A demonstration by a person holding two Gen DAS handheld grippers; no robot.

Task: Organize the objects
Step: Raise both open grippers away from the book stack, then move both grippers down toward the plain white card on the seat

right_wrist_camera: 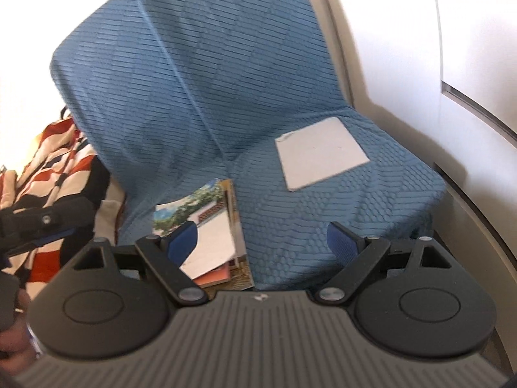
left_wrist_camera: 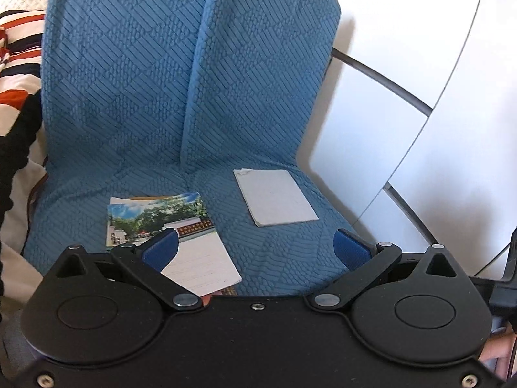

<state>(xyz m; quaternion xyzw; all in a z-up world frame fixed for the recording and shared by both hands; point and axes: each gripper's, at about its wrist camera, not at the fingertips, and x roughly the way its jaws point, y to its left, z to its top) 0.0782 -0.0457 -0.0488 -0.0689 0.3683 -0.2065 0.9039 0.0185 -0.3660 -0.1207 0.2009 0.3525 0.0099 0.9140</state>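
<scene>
A small pile of picture cards (left_wrist_camera: 168, 226) lies on the left of a blue quilted seat (left_wrist_camera: 284, 258), topped by a landscape photo card and a white card (left_wrist_camera: 200, 268). A single grey-white card (left_wrist_camera: 274, 197) lies face down on the seat's right. My left gripper (left_wrist_camera: 255, 249) hovers open above the seat's front, its left pad over the pile. In the right wrist view the pile (right_wrist_camera: 210, 226) sits at lower left and the grey-white card (right_wrist_camera: 320, 158) further back. My right gripper (right_wrist_camera: 261, 239) is open over bare seat, holding nothing.
The blue backrest (left_wrist_camera: 181, 74) rises behind the cards. A red, white and dark striped fabric (left_wrist_camera: 16, 64) lies to the left of the seat. White panels with a grey bar (left_wrist_camera: 381, 77) close off the right side. The other gripper (right_wrist_camera: 42, 223) shows at the right wrist view's left edge.
</scene>
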